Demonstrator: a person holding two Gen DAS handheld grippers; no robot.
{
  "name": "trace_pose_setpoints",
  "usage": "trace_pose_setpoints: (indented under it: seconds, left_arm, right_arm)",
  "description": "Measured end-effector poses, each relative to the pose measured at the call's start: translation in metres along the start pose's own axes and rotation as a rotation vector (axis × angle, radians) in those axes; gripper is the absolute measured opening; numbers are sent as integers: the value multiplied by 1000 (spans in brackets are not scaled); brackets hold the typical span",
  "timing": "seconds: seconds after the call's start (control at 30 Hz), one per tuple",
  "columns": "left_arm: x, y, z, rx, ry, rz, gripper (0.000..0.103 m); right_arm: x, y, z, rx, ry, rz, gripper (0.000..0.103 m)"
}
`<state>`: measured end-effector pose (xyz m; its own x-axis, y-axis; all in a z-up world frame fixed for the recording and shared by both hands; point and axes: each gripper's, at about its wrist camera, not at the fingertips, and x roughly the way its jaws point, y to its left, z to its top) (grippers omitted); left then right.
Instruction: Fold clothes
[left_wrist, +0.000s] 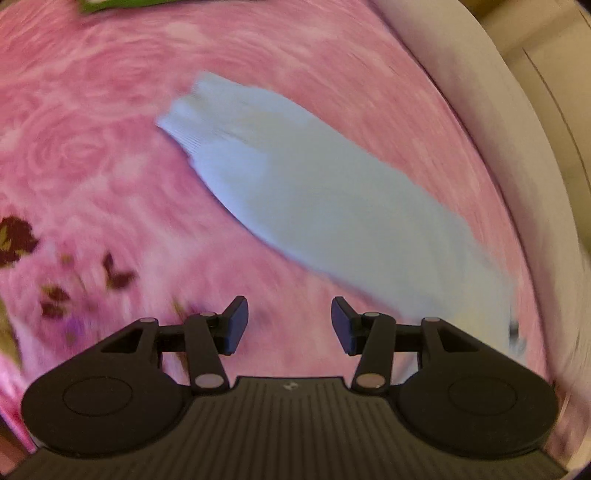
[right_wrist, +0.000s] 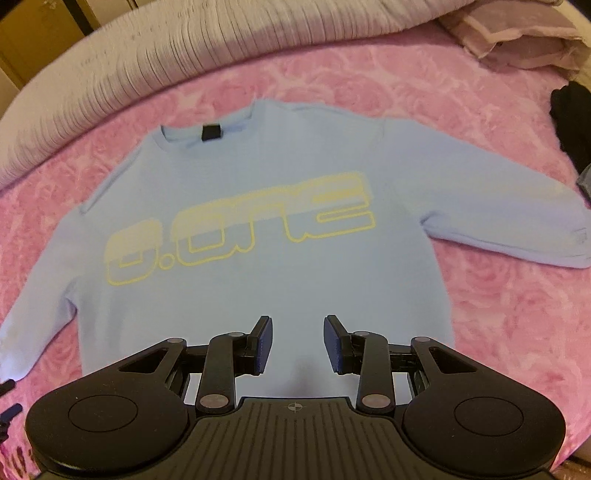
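Observation:
A light blue sweatshirt (right_wrist: 258, 206) with yellow lettering lies flat, front up, on the pink rose-patterned bedspread (right_wrist: 498, 314), both sleeves spread out. My right gripper (right_wrist: 298, 341) hovers open above its lower hem, nothing between the fingers. In the left wrist view, blurred by motion, one sleeve (left_wrist: 314, 192) runs diagonally, its ribbed cuff (left_wrist: 192, 110) toward the upper left. My left gripper (left_wrist: 290, 325) stands open over bare pink bedspread (left_wrist: 92, 147) just below the sleeve, holding nothing.
A ribbed whitish blanket (right_wrist: 129, 62) rolls along the far edge of the bed. A folded mauve cloth (right_wrist: 517, 37) lies at the top right, a black garment (right_wrist: 570, 122) at the right edge. Dark leaf prints (left_wrist: 55, 280) mark the bedspread; something green (left_wrist: 110, 5) shows at the top.

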<state>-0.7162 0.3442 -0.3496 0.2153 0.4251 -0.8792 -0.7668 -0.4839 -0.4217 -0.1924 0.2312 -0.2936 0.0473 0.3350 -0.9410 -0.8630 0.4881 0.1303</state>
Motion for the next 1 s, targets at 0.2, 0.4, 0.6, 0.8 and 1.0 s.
trace_pose_setpoints:
  seconds: [0.2,0.4,0.6,0.8,1.0]
  left_arm:
    - [18,44,20,-204,-150,-53,45]
    - [33,53,19,-265,-254,-67,44]
    - [36,31,19,-141,-333,37,5]
    - [-6,-72,4,337,-518,79,4]
    - [-66,-212,-94,734,-510,-391,6]
  right_arm:
    - [38,1,4,-36,44,-23,35]
    - [66,-10,3,-45,93,-35,35]
    - [74,-33,10,-64,87,-33,35]
    - [61,-76,24,-21,49,-59,35]
    - [46,-126,31,67,16,-103,35]
